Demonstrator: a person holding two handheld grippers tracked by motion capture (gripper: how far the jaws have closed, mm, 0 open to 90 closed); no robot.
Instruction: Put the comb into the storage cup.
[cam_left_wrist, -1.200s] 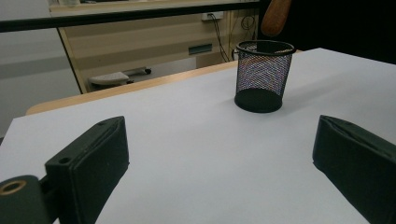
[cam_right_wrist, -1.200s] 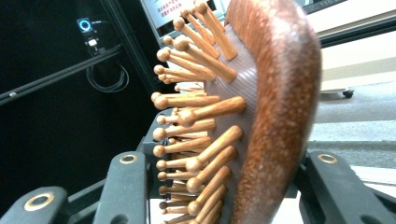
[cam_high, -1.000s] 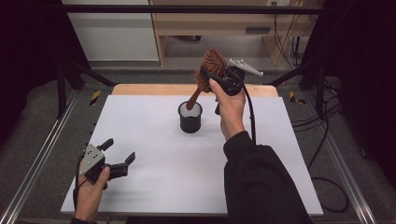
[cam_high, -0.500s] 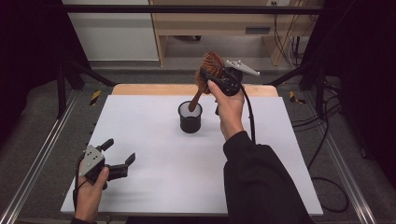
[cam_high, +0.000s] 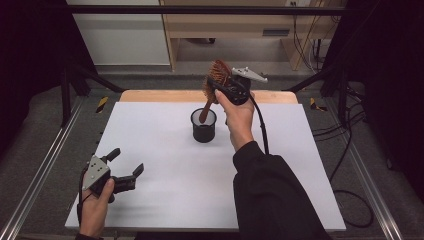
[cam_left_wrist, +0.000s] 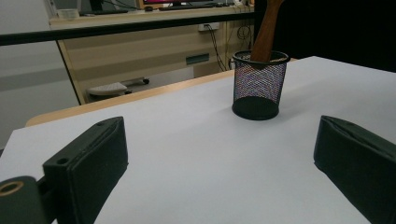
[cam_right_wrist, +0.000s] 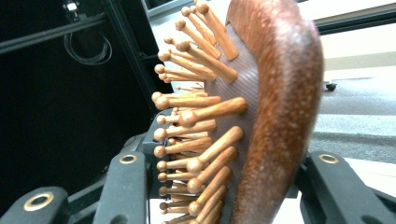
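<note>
A wooden hairbrush (cam_high: 216, 75) with peg bristles stands tilted, its handle end down inside a black mesh cup (cam_high: 203, 131) at the middle far part of the white table (cam_high: 175, 200). My right gripper (cam_high: 220, 86) is shut on the brush head, one jaw on the bristle side and one on the smooth back (cam_right_wrist: 275, 116). My left gripper (cam_high: 127, 160) rests low at the near left of the table, open with nothing between its jaws. From the left gripper view (cam_left_wrist: 219, 163), the cup (cam_left_wrist: 259, 86) and the brush handle (cam_left_wrist: 265, 32) stand ahead to the right.
A wooden strip (cam_high: 165, 95) edges the table's far side. Metal frame rails (cam_high: 45, 165) run along the left and right. The right gripper's cable (cam_high: 261, 127) trails over the forearm. A pale wooden desk (cam_high: 225, 25) stands beyond the table.
The right gripper and the brush head have shifted slightly left, while the handle end stays in the cup. The left gripper has barely moved.
</note>
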